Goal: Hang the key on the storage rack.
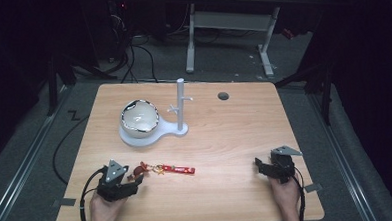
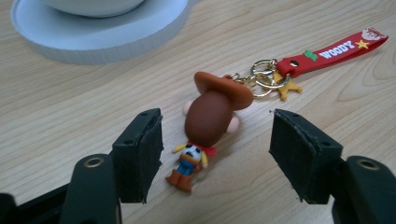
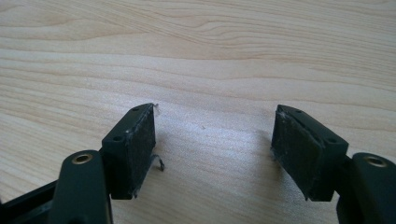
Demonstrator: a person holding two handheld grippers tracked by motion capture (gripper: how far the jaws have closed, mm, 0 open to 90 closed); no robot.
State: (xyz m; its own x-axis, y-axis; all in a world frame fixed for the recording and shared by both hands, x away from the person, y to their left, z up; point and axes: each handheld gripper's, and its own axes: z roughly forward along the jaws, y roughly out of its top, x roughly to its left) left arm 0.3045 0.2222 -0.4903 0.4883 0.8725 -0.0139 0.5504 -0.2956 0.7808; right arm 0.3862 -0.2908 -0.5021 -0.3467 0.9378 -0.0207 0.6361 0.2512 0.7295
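A small cowboy figure keychain (image 2: 208,121) with a brown hat lies on the wooden table, its gold rings and star joined to a red strap (image 2: 336,49) that reads WOODY. My left gripper (image 2: 217,119) is open and low over the table. The figure lies between its jaws, and neither pad touches it. From above, the keychain (image 1: 164,169) sits near the front left, with the left gripper (image 1: 132,181) at its left end. My right gripper (image 1: 260,166) rests at the front right, open over bare wood (image 3: 215,116).
A white stand (image 1: 130,139) with a flat base and an upright post (image 1: 180,103) with short pegs is at the table's middle back. A white bowl (image 1: 140,115) sits on its base. A round hole (image 1: 223,96) marks the tabletop's far side. The floor has cables and a desk frame beyond.
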